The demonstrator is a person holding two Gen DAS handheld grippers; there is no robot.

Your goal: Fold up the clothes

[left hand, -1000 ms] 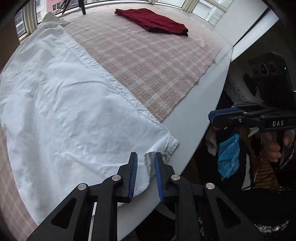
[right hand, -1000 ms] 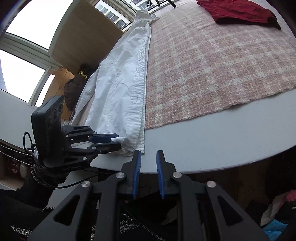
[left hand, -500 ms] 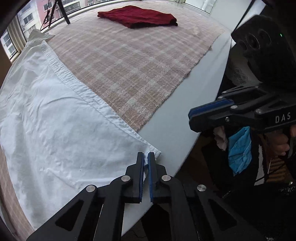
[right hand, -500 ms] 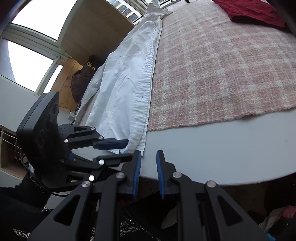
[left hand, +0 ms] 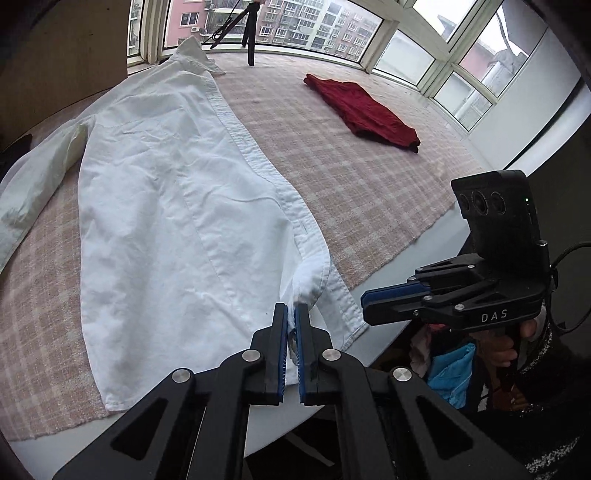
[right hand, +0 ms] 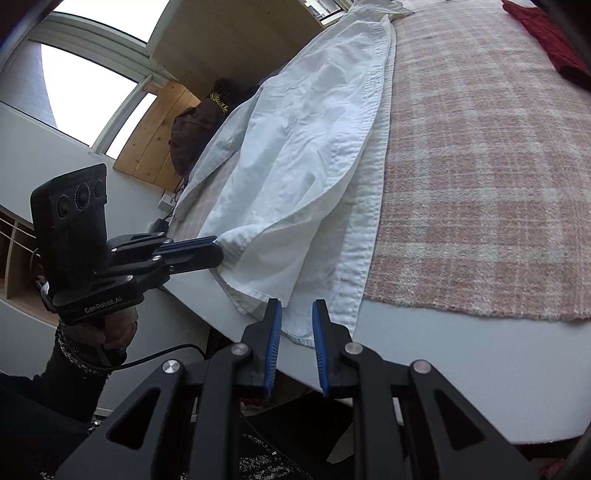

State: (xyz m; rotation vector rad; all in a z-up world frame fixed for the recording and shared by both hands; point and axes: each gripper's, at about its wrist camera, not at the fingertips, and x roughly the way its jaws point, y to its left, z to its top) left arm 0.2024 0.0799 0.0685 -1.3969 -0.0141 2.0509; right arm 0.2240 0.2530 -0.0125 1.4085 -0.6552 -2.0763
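Note:
A white button-up shirt lies spread on the pink plaid cloth, collar at the far end. My left gripper is shut on the shirt's near hem corner and lifts that top layer off the table; it shows in the right wrist view pinching the raised fabric. My right gripper is open at the table's near edge, its fingers either side of the lower hem corner that still lies flat. It also shows in the left wrist view, just right of the shirt.
A folded dark red garment lies far right on the plaid cloth. The white table edge runs along the near side. A tripod stands by the windows. A dark bag sits beyond the table's left end.
My left gripper has closed on the shirt's hem corner and lifted it up and back. My right gripper has moved in to the lower hem corner at the table edge.

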